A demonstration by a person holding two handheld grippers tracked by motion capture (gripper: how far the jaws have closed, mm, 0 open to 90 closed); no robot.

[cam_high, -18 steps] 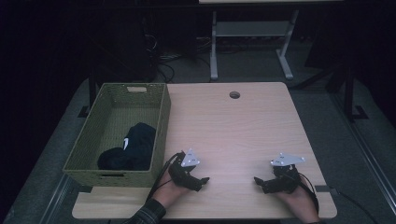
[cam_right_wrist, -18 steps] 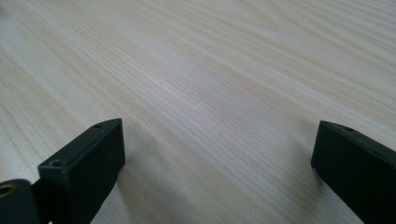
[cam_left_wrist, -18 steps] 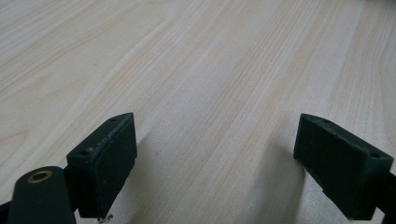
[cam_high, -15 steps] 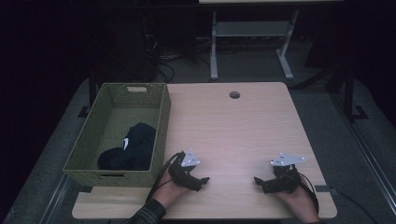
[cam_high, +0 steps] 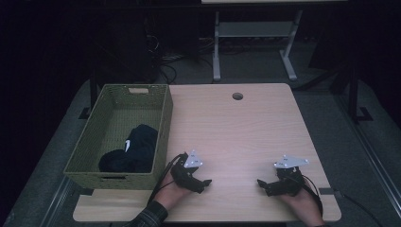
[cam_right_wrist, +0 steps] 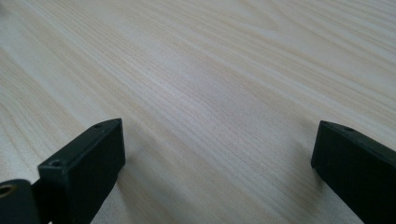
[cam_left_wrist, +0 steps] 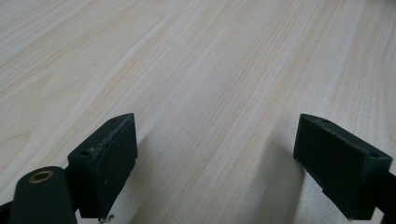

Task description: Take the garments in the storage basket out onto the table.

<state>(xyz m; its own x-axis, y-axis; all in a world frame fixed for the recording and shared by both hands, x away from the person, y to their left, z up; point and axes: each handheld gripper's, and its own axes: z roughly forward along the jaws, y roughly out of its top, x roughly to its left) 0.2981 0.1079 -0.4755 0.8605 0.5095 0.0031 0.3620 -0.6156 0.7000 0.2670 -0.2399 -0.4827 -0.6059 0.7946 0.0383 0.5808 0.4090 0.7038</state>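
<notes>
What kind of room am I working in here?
Likely a lab or office workspace, dimly lit: a pale wood desk with a cable hole, tangled cables on the floor behind it, and a second desk's metal frame beyond.

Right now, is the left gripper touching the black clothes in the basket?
Apart. In the high view the left gripper rests on the table, outside the basket wall, with the black clothes inside.

- The high view is dim; the room beyond the table sinks into near-black.
- The tabletop is the brightest area there, lit evenly from above, without glare.
- The dark clothes in the basket left of the table lose their detail.
- Both gripper views are bright and washed pale.
- Soft shadows lie on the table beside each jaw.
- The wood grain blurs towards the far edge.
</notes>
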